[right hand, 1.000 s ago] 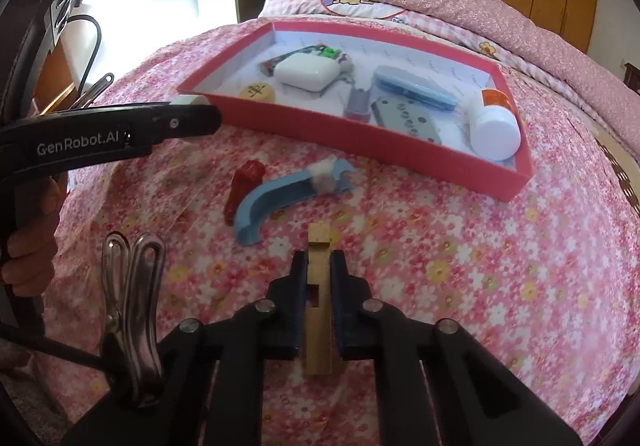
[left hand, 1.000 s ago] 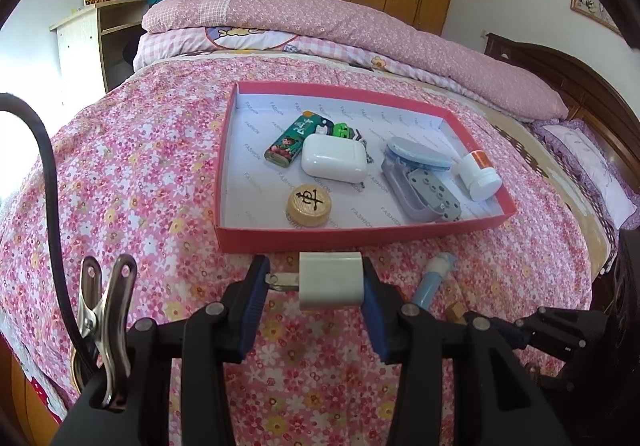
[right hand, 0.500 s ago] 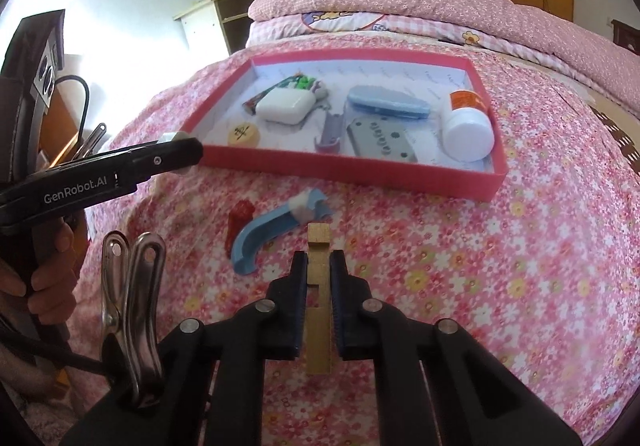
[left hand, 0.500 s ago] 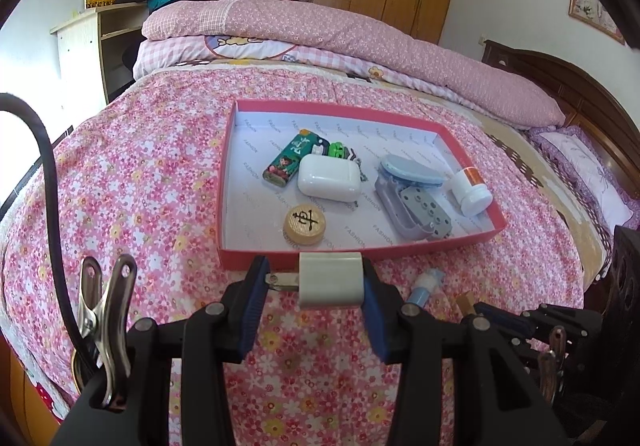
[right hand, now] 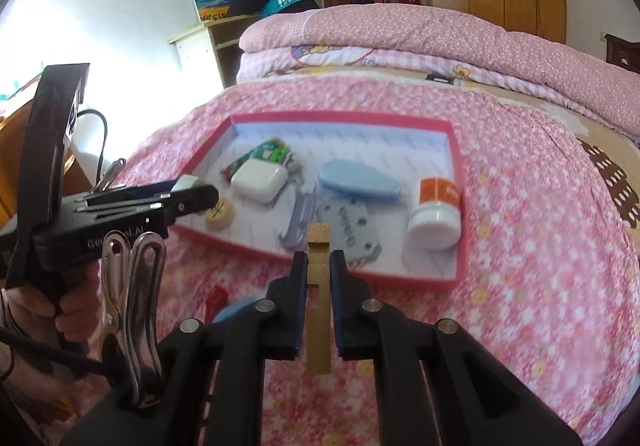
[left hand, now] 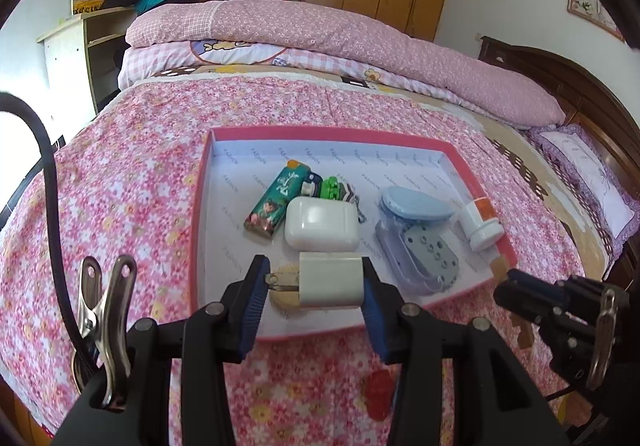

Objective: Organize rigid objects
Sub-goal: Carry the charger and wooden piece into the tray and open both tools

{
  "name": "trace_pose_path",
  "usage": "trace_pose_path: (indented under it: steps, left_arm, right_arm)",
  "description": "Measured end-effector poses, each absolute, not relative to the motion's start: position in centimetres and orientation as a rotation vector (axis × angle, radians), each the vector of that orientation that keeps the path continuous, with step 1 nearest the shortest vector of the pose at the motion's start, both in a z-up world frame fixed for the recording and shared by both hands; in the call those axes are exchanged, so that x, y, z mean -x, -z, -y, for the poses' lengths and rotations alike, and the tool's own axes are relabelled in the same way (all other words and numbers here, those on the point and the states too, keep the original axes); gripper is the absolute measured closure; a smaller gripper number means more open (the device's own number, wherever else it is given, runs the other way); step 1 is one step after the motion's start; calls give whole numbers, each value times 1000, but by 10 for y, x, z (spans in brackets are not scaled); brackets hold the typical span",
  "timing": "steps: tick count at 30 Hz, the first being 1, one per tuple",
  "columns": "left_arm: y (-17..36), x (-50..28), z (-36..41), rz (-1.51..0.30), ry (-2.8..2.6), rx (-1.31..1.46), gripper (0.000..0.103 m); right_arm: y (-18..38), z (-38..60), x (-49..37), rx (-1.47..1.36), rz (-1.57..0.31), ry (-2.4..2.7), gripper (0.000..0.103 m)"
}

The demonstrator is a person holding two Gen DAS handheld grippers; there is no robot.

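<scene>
The left tongs (left hand: pixel 316 284) are clenched on a white charger plug (left hand: pixel 331 279), held sideways with its metal prongs pointing to the left pad, above the near edge of the pink tray (left hand: pixel 200 206). The right tongs (right hand: pixel 319 286) grip a slim wooden block (right hand: pixel 319 298) upright between their pads, its notched top just over the tray's near rim (right hand: pixel 420 281).

The tray lies on the flowered bedspread (left hand: pixel 120 186) and holds a white earbud case (left hand: pixel 321 224), a green patterned lighter (left hand: pixel 278 202) beside it, small green and dark pieces (left hand: pixel 330 188) behind the case, a round wooden chess piece (left hand: pixel 285 300) partly hidden under the plug, a pale blue oval case (left hand: pixel 416 204) resting on a grey perforated plate (left hand: pixel 426 250), and a white bottle with an orange label (left hand: pixel 480 222) lying on its side at the right wall.

Outside the tray, a small red object (left hand: pixel 376 394) lies on the bedspread near the left tongs — a blue thing (right hand: pixel 234 312) shows blurred beside it in the right wrist view.

A hand (right hand: pixel 44 310) grips the left tool's handle, the tool angled toward the tray's left corner.
</scene>
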State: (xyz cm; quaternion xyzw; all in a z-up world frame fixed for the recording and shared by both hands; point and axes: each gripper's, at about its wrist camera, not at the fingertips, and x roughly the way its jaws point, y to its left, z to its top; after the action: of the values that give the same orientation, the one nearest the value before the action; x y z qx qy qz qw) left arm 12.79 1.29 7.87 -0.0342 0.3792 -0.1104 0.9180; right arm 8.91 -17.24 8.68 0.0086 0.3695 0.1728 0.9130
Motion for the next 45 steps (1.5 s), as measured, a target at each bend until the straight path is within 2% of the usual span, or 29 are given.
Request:
trace_pose_path:
  steps: [12, 26, 30, 37, 38, 41, 45]
  left_arm:
    - [-67, -159, -2, -812, 226, 41, 57]
    - [-63, -184, 2, -799, 223, 42, 56]
    - [-63, -192, 2, -790, 209, 47, 48]
    - [-65, -205, 1, -797, 200, 68, 47]
    - [-66, -205, 1, -797, 193, 67, 47]
    - [-68, -202, -2, -788, 172, 62, 47]
    - [-75, -193, -4, -777, 171, 57, 47]
  right_arm:
    - [-74, 175, -153, -43, -831, -348, 91]
    - [-61, 177, -186, -45, -843, -297, 91]
    - [-61, 179, -190, -42, -839, -284, 91]
    - [-64, 180, -196, -54, -829, -284, 91]
    - [-65, 181, -196, -61, -822, -288, 90]
    - [-71, 183, -193, -73, -795, -288, 76]
    - [-82, 186, -182, -75, -755, -298, 72]
